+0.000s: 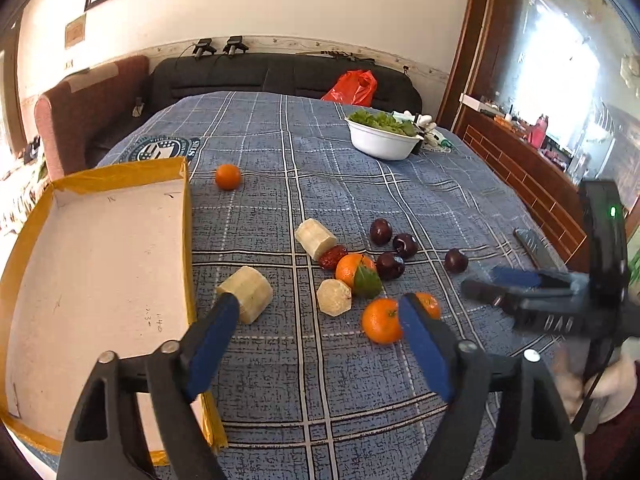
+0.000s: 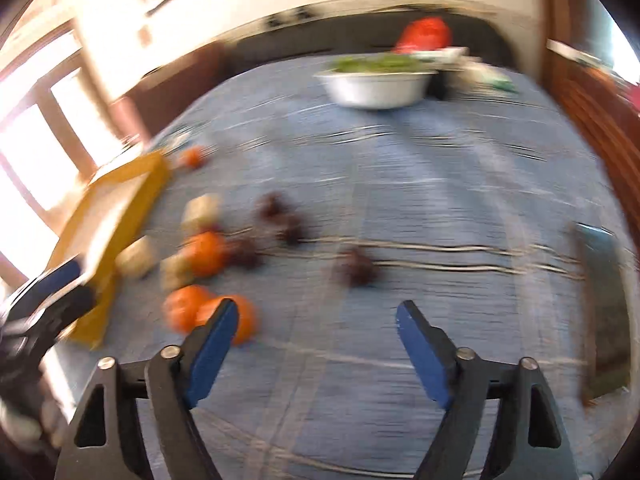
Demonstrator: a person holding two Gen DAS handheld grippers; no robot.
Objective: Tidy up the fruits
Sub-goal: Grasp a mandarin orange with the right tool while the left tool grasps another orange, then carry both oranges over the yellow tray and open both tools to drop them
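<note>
Fruit lies loose on a blue plaid tablecloth (image 1: pixel 360 196): several oranges, one (image 1: pixel 381 321) near my right finger and one (image 1: pixel 228 176) far off; several dark plums (image 1: pixel 381 231); three pale cut cane pieces (image 1: pixel 249 293); a red date (image 1: pixel 333 257). An empty yellow-rimmed box (image 1: pixel 96 264) sits at the left. My left gripper (image 1: pixel 318 312) is open and empty above the cloth, in front of the fruit. My right gripper (image 2: pixel 316 316) is open and empty; its view is motion-blurred, with oranges (image 2: pixel 188 306) by its left finger. It also shows in the left wrist view (image 1: pixel 516 284).
A white bowl of greens (image 1: pixel 382 141) stands at the far side, with a red bag (image 1: pixel 354 87) on the dark sofa behind. A dark flat object (image 1: pixel 534 246) lies at the table's right edge. A wooden cabinet (image 1: pixel 532 172) runs along the right.
</note>
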